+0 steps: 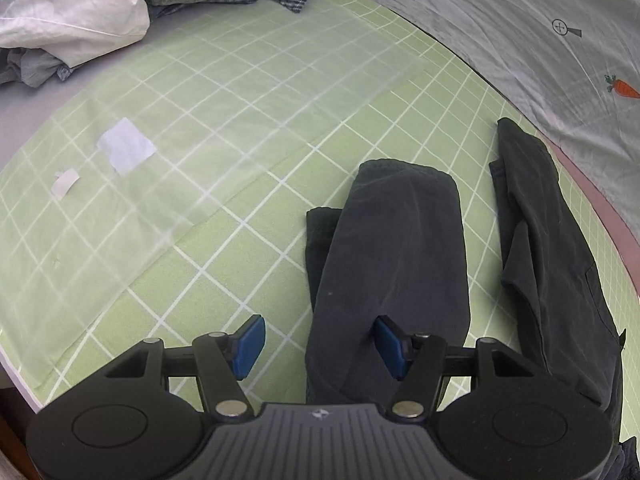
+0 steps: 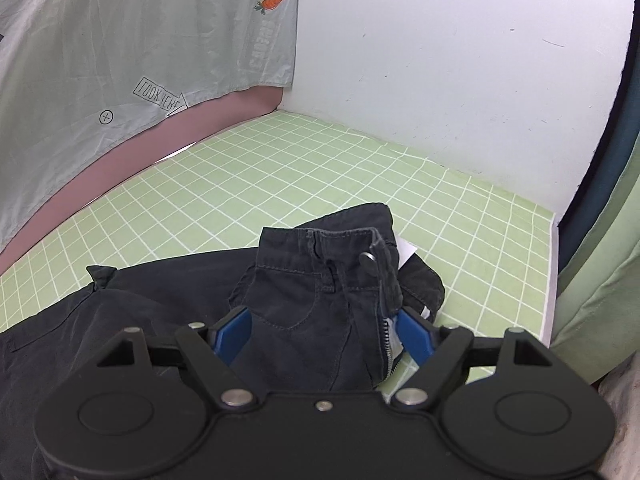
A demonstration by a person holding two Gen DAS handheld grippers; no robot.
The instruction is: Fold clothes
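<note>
So the dark charcoal cotton trousers (image 1: 392,248) lie mid-frame on the green grid-checked sheet (image 1: 240,120); left gripper (image 1: 320,346) and right gripper (image 2: 324,332) gape wide, straddling leg and waistband (image 2: 340,236), probably lining up a fold.

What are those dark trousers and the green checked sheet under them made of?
The dark trousers look like matte woven cotton twill: visible topstitching, soft creases, a metal button and zipper. The green checked sheet looks like thin smooth cotton or a blend, lying flat with faint fold lines; I can't tell which.
</note>
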